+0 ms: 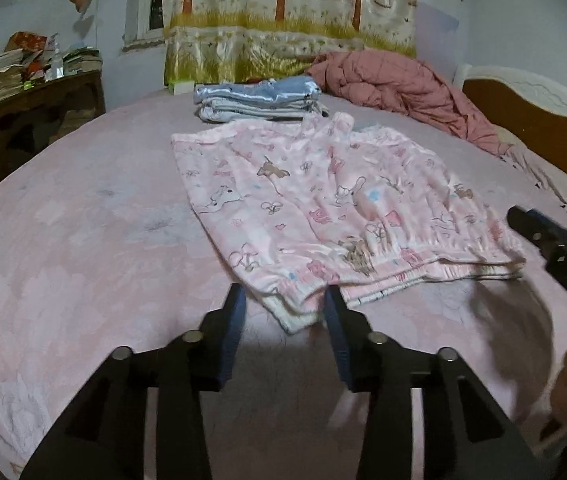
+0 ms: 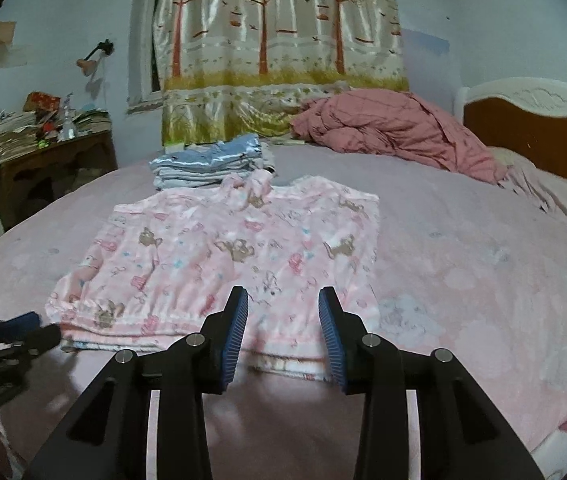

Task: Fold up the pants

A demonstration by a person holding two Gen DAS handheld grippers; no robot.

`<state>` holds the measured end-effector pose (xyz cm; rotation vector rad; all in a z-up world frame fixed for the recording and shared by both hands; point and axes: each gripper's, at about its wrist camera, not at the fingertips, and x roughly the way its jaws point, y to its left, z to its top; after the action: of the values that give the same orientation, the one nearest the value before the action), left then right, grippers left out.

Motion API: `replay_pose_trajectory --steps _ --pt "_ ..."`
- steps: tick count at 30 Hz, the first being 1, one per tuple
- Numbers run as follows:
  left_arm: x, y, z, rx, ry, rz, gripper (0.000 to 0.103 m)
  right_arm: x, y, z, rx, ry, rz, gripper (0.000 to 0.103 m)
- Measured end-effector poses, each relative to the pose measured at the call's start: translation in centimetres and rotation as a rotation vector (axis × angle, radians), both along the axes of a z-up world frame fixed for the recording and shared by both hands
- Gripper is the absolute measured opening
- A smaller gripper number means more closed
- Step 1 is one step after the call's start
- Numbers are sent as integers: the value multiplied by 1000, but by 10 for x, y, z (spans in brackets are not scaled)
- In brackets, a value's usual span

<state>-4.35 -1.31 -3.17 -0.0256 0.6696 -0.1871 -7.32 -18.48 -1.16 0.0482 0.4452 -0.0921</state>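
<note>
Pink bedsheet (image 2: 463,264) spreads below a tree-print curtain (image 2: 279,60), bearing folded pink pajama pants (image 2: 223,256). Left gripper (image 1: 285,304) and right gripper (image 2: 283,304) both gape, clamping nothing.

The right gripper (image 1: 555,248) is blurred and cut off at the frame edge; the pile (image 1: 257,98) partly hides behind the pants (image 1: 323,208).

no readable text, labels or numbers anywhere.

Pink pants (image 1: 323,208) w/ bear & mushroom print, pale pink bedsheet (image 1: 83,240), blue-padded black fingers (image 2: 239,320).
</note>
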Motion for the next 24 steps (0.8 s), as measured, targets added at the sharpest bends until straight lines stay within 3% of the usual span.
replay_pose_trajectory --steps 3,11,14,18,24 --pt "6 1 -3 -6 12 16 34 0 4 9 -3 5 49 43" --pt "-5 7 -1 -13 -16 20 33 9 27 0 176 130 284 45" --pt "-5 13 -5 -34 4 11 33 16 51 -15 239 187 377 38" --pt "-8 24 -5 -57 21 10 38 27 77 -28 320 238 468 37" --pt "-20 53 2 -1 -18 74 38 39 110 -41 334 267 526 28"
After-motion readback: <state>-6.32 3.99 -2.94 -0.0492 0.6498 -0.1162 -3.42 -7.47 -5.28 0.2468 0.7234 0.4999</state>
